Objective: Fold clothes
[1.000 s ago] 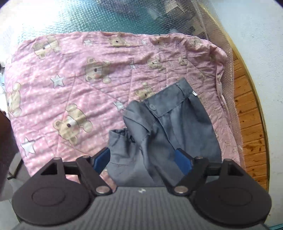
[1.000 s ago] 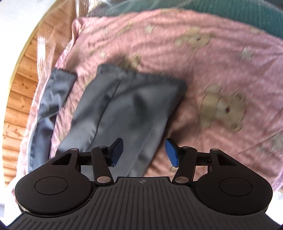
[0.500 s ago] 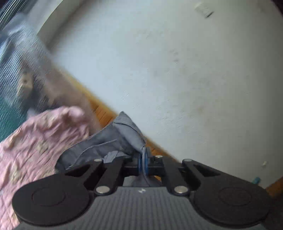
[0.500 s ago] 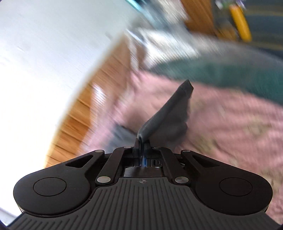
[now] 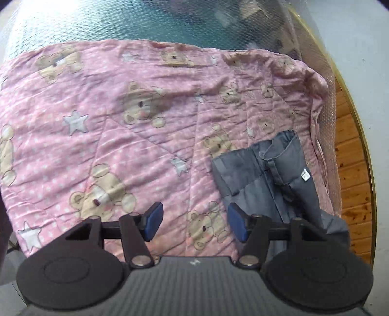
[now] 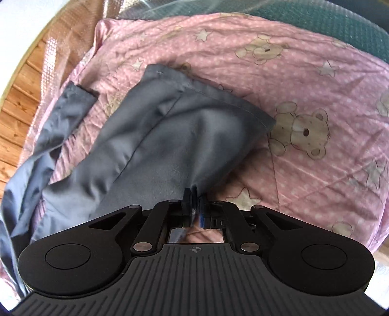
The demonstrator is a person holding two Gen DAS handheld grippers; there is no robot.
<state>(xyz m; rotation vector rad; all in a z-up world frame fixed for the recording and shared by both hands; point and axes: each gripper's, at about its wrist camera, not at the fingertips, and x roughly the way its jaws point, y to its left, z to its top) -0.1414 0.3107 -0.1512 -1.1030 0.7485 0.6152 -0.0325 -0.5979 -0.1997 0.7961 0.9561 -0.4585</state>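
Note:
Grey trousers (image 5: pixel 279 179) lie at the right side of a pink teddy-bear blanket (image 5: pixel 121 136); their waistband with a small white tag faces away from me. My left gripper (image 5: pixel 194 224) is open and empty, over the blanket just left of the trousers. In the right wrist view the trousers (image 6: pixel 150 145) spread across the blanket (image 6: pixel 304 85), one leg trailing off at the left. My right gripper (image 6: pixel 194 209) is shut on the near edge of the trouser fabric.
The blanket covers a surface wrapped in bubble film (image 5: pixel 121 21). A wooden floor (image 5: pixel 352 189) and a white wall (image 5: pixel 369 73) lie to the right in the left wrist view; the floor (image 6: pixel 17 97) shows left in the right wrist view.
Half a second ago both grippers were shut on the trousers and lifted toward the wall. Now the trousers lie on the blanket, the left gripper has let go and opened, the right still grips.

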